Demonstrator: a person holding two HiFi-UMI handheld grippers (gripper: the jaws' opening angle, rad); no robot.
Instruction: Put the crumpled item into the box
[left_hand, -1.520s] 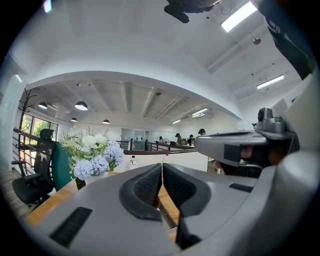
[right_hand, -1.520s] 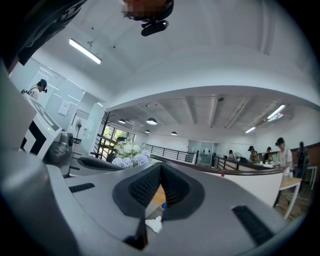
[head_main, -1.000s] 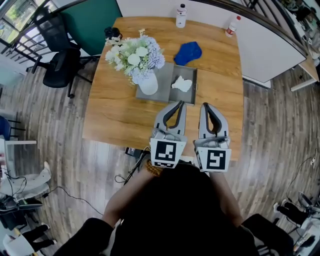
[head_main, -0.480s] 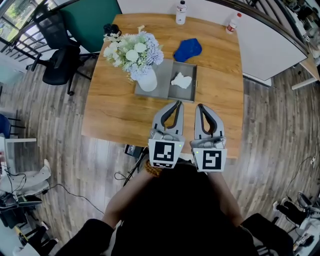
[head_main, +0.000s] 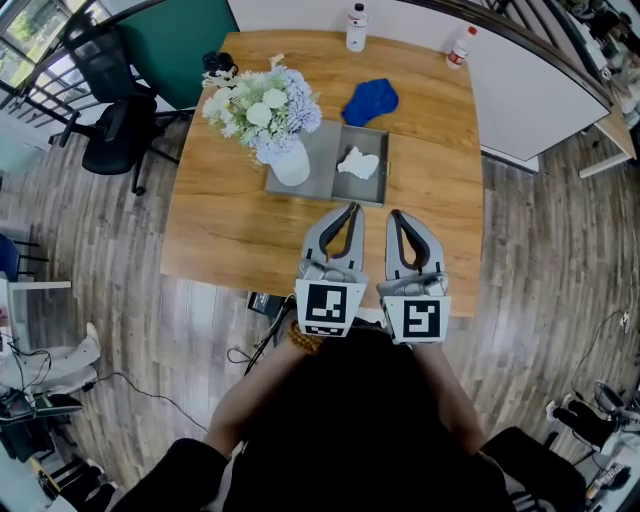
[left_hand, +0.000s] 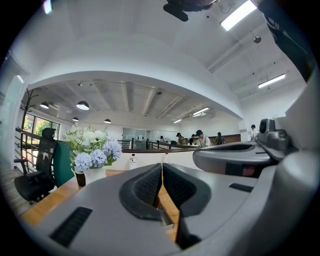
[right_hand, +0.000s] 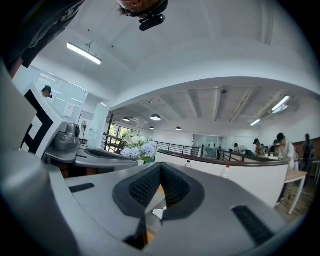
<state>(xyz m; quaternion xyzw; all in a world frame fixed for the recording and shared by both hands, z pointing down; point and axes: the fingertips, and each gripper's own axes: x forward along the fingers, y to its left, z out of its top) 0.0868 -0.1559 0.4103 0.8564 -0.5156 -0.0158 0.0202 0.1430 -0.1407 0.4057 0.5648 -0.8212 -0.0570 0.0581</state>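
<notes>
A white crumpled item (head_main: 358, 164) lies inside the grey box (head_main: 327, 186), in its right half, on the wooden table (head_main: 240, 220). Both grippers hover side by side over the table's near edge, short of the box. My left gripper (head_main: 351, 209) is shut, jaws meeting with nothing between them (left_hand: 162, 167). My right gripper (head_main: 393, 215) is also shut and empty (right_hand: 161, 167). Through the gap under the right jaws a bit of the white crumpled item (right_hand: 159, 213) shows.
A white vase of pale flowers (head_main: 265, 110) stands in the box's left half. A blue cloth (head_main: 368, 99) lies behind the box. Two bottles (head_main: 356, 26) stand at the table's far edge. A black office chair (head_main: 115, 125) is left of the table.
Both grippers have drawn slightly back and closer together, and the view has shifted a little so the table sits higher in frame. The crumpled item stays in the box.
</notes>
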